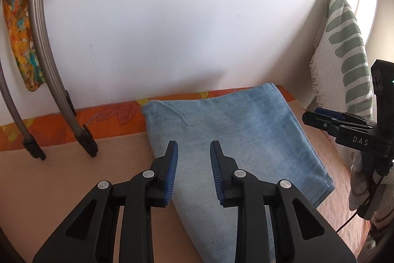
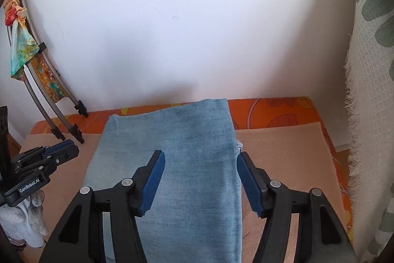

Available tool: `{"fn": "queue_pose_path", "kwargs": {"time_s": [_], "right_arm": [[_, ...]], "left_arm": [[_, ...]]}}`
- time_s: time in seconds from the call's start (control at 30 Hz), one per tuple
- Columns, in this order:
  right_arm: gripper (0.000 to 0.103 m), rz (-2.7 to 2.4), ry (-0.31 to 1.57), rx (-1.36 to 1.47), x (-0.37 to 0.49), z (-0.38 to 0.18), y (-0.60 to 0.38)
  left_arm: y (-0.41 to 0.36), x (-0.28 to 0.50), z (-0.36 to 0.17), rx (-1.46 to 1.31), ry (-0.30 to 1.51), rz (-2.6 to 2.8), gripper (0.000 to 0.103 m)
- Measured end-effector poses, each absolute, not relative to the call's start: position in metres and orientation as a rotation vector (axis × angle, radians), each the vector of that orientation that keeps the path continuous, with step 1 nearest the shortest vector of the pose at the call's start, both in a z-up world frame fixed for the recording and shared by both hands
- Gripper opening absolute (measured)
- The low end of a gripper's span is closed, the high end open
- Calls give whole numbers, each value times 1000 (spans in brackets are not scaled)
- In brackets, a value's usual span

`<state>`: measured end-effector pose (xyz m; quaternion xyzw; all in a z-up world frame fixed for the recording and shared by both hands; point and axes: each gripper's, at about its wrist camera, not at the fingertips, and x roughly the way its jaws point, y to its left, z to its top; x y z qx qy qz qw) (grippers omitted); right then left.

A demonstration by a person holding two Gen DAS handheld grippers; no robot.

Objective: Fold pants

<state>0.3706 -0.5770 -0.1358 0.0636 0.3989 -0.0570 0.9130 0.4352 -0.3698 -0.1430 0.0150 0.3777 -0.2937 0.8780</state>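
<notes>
Fingers apart on both grippers, above folded pants.
The left gripper (image 1: 193, 173) and the right gripper (image 2: 200, 179) hold nothing; the light blue denim pants (image 2: 172, 152) lie folded flat on the peach-covered counter (image 2: 283, 147), near the white wall (image 2: 184, 28).

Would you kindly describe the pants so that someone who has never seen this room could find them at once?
Start at the white wall and look down to the surface with the orange leaf-print cloth along its back edge. On the peach mat in front of it lie the pants, folded into a flat rectangle. They are the only light blue denim item there, unlike the green-striped white towel hanging to the right.
</notes>
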Motion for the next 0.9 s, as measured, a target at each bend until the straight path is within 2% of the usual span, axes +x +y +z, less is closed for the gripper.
{"fn": "queue_pose_path", "kwargs": {"time_s": [0.03, 0.2, 0.23, 0.37, 0.47, 0.6, 0.9], "right_arm": [[65, -136, 811, 111, 363, -133, -570], [83, -213, 712, -9, 303, -107, -526], [87, -205, 692, -12, 288, -100, -516], [90, -203, 661, -19, 241, -80, -482], [93, -206, 635, -25, 209, -68, -455], [101, -222, 592, -52, 174, -54, -421], [103, -222, 538, 10, 111, -46, -372]], "left_arm": [[-365, 427, -137, 39, 768, -618, 35], [-332, 379, -102, 50, 683, -665, 58], [-324, 368, -96, 41, 681, -670, 60], [-298, 327, -71, 37, 657, -662, 62], [-278, 296, -53, 57, 623, -647, 72], [-261, 262, -39, 78, 597, -631, 78], [-219, 207, -36, 71, 603, -563, 82]]}}
